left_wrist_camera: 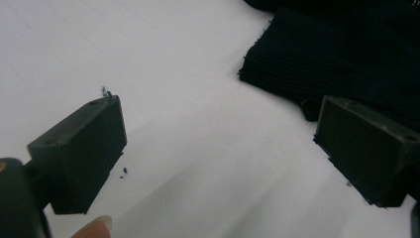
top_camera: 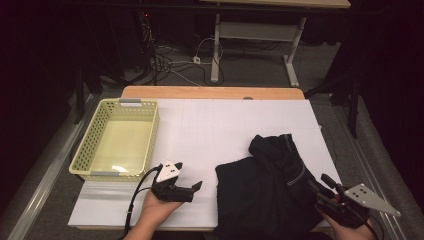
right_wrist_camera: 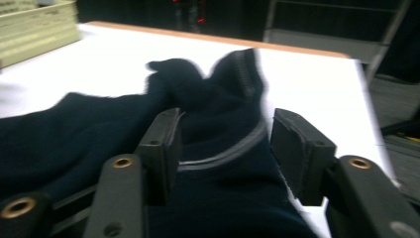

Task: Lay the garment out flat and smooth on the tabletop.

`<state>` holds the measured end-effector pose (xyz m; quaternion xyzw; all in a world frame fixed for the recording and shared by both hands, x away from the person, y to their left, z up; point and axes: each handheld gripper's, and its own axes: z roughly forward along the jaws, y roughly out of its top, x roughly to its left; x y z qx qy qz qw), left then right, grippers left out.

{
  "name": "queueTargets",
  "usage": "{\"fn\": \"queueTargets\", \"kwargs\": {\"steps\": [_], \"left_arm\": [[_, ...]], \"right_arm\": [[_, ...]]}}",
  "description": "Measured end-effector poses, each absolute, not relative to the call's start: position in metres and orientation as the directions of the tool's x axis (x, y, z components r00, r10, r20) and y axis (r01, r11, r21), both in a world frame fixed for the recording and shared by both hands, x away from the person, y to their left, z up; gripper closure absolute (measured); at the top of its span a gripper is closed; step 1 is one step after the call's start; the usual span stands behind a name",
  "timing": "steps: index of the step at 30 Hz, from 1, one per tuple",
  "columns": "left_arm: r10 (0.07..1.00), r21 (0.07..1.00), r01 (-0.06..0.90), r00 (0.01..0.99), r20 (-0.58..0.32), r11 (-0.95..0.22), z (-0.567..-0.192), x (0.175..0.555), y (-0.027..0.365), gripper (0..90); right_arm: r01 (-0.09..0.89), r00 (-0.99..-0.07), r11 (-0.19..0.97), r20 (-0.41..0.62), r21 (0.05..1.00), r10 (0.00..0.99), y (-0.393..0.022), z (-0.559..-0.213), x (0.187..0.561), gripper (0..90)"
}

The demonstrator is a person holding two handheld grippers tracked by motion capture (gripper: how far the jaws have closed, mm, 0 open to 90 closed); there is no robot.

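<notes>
Where the dark garment overhangs the table's near edge, its hem is cut off; the right gripper is parted over it, the left gripper spread above bare white

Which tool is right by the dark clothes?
The right tool, at the dark clothes' edge. The left tool sits apart over bare white table.

garment: I'm seeing dark matt ribbed knit cloth
basket: looking like perforated glossy plastic
my jaws: showing matt black plastic
</notes>
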<state>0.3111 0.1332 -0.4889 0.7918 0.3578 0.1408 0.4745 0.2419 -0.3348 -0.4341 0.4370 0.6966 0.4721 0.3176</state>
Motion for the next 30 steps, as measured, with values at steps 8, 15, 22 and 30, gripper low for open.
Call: {"fn": "queueTargets", "kwargs": {"steps": [8, 15, 22, 30], "left_arm": [[0.696, 0.852, 0.434, 0.708, -0.12, -0.293, -0.489, 0.311, 0.133, 5.5], [0.672, 0.804, 0.445, 0.736, -0.078, -0.395, -0.488, 0.304, 0.116, 5.5], [0.558, 0.717, 0.431, 0.827, -0.071, -0.547, -0.489, 0.285, 0.076, 18.9], [0.424, 0.759, 0.417, 0.882, -0.205, -0.501, -0.484, 0.271, 0.039, 23.8]], "right_arm": [[0.408, -0.47, 0.26, -0.043, 0.875, 0.882, -0.312, -0.46, 0.251, 31.6], [0.422, -0.459, 0.264, -0.047, 0.868, 0.887, -0.311, -0.463, 0.253, 31.0], [0.416, -0.46, 0.266, -0.051, 0.87, 0.887, -0.309, -0.463, 0.254, 31.6], [0.414, -0.46, 0.262, -0.048, 0.872, 0.887, -0.309, -0.463, 0.255, 32.1]]}}
